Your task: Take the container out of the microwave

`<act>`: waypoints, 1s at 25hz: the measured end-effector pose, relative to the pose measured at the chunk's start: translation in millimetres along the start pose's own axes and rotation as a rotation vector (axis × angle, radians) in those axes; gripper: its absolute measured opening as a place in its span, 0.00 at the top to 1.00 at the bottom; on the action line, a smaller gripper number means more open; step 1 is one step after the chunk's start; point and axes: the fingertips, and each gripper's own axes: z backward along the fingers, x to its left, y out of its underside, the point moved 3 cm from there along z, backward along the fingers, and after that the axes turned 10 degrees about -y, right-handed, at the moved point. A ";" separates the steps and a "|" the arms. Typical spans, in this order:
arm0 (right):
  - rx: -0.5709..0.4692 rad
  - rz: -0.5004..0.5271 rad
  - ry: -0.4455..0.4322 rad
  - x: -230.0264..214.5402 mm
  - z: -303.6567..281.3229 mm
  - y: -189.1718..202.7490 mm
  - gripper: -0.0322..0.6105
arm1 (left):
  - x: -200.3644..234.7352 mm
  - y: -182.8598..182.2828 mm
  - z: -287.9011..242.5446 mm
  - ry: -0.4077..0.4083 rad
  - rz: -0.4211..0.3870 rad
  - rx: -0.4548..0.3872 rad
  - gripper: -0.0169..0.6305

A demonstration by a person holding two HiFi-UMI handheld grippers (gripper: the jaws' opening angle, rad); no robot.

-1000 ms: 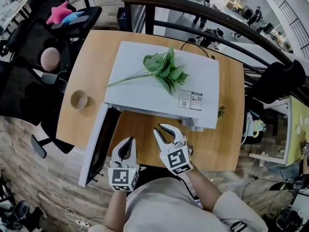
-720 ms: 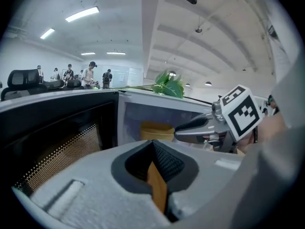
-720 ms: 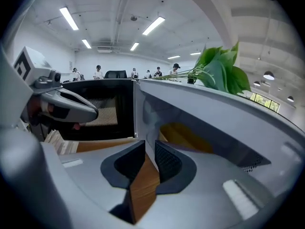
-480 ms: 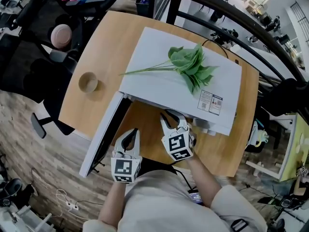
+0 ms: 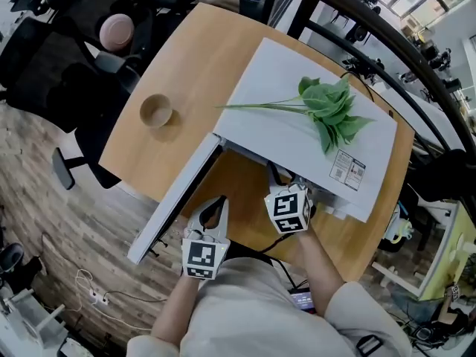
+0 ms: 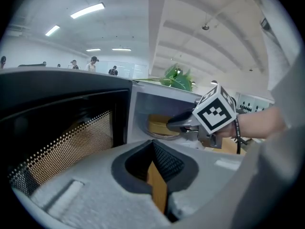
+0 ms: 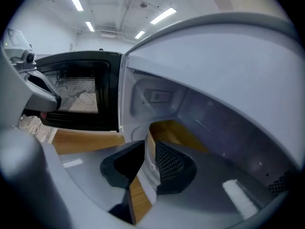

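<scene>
The white microwave [image 5: 297, 136] stands on the wooden table [image 5: 201, 73] with its door [image 5: 175, 203] swung open to the left. A tan container [image 6: 157, 125] rests on the turntable inside the cavity; it also shows as the tan container [image 7: 174, 130] just past my right jaws. My right gripper [image 5: 281, 184] reaches into the opening, its tips hidden under the microwave's top. In the left gripper view the right gripper [image 6: 174, 124] points at the container, a short way off it. Its jaws leave only a thin slit and hold nothing. My left gripper [image 5: 217, 203] hangs shut and empty before the open door.
A green leafy sprig [image 5: 327, 110] lies on the microwave's top. A small tan bowl [image 5: 156, 111] sits on the table left of the door. Black office chairs [image 5: 67, 58] stand to the left, and a dark railing [image 5: 357, 21] runs behind the table.
My right gripper has moved forward into the microwave cavity. The left gripper has stayed by the door. The head view has shifted and turned.
</scene>
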 end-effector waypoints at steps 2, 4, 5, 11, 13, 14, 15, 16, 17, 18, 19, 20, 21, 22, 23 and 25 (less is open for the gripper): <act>0.015 0.025 0.013 -1.9 -4.8 -1.7 0.81 | 3.5 3.3 -0.1 -0.009 0.004 0.006 0.97; 0.032 0.049 0.018 -3.1 -10.0 -3.1 0.81 | 5.9 5.4 -1.2 -0.014 0.009 0.010 0.97; 0.040 0.061 0.021 -3.7 -12.0 -3.7 0.81 | 6.4 6.1 -1.7 -0.015 0.010 0.012 0.97; 0.133 0.190 0.032 -7.7 -23.0 1.5 0.81 | 4.5 12.9 -7.4 0.000 0.013 0.033 0.97; 0.167 0.238 0.024 -9.2 -27.6 4.0 0.81 | 5.0 15.8 -13.0 0.008 0.011 0.042 0.97; 0.182 0.257 0.019 -9.6 -30.0 5.2 0.81 | 5.3 17.1 -15.6 0.010 0.010 0.045 0.97; 0.196 0.271 0.011 -9.6 -32.2 6.7 0.81 | 5.2 18.2 -17.6 0.012 0.008 0.048 0.97; 0.211 0.283 0.001 -9.4 -34.0 8.3 0.81 | 4.7 19.0 -18.9 0.014 0.006 0.050 0.97; 0.225 0.292 -0.008 -9.2 -35.6 9.9 0.80 | 3.8 19.6 -19.5 0.016 0.005 0.051 0.97; 0.240 0.299 -0.016 -9.2 -36.9 11.1 0.79 | 2.7 19.9 -19.7 0.018 0.004 0.051 0.97; 0.255 0.306 -0.022 -9.6 -38.2 12.1 0.79 | 1.7 20.1 -19.9 0.019 0.005 0.051 0.97; 0.270 0.312 -0.028 -10.2 -39.9 13.1 0.79 | 0.7 20.4 -19.9 0.020 0.007 0.052 0.97; 0.286 0.318 -0.034 -10.8 -41.8 14.2 0.79 | -0.3 20.7 -19.9 0.020 0.009 0.052 0.97; 0.301 0.323 -0.041 -11.3 -44.0 15.3 0.79 | -1.1 21.0 -19.7 0.018 0.012 0.052 0.97; 0.313 0.329 -0.046 -11.7 -45.9 16.1 0.79 | -1.8 21.2 -19.2 0.017 0.014 0.052 0.97; 0.327 0.343 -0.048 -12.6 -48.1 15.8 0.79 | -3.0 21.4 -17.6 0.012 0.017 0.052 0.97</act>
